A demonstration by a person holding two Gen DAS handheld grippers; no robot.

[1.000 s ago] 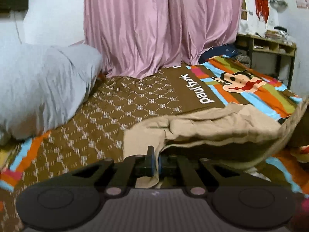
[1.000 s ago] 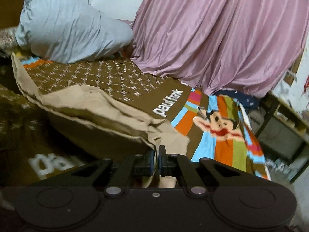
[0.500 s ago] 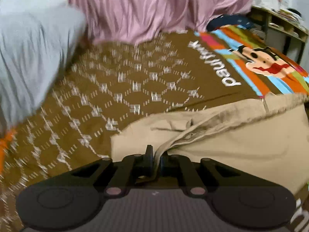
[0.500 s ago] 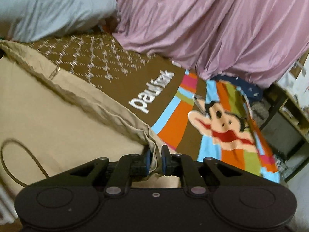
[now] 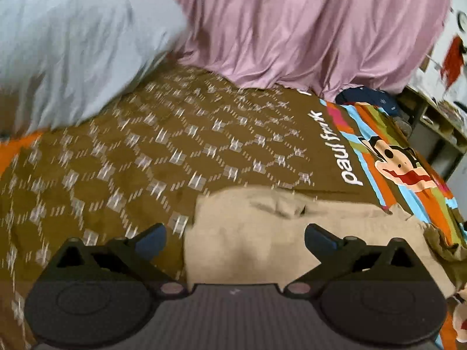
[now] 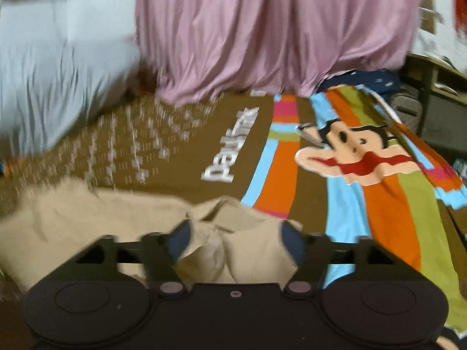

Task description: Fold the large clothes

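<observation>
A tan garment (image 5: pixel 262 233) lies folded on the brown patterned bedspread (image 5: pixel 146 160). In the left wrist view my left gripper (image 5: pixel 235 237) hangs over its left corner with the jaws opening wide; the cloth lies below them, untouched by the pads. The right wrist view shows the same tan garment (image 6: pixel 102 224) with a rumpled right corner. My right gripper (image 6: pixel 235 240) is over that corner, jaws opening, the cloth lying loose between the blue pads (image 6: pixel 181 239).
A grey pillow (image 5: pixel 73 49) lies at the head of the bed on the left. A pink curtain (image 5: pixel 306 23) hangs behind the bed. The spread's striped cartoon part (image 6: pixel 364 175) runs right. A wooden shelf (image 5: pixel 437 122) stands at far right.
Both grippers carried the tan garment's edge forward and down onto the bed, then let go: jaws shut on cloth before, now wide apart. The garment lies flat and folded.
</observation>
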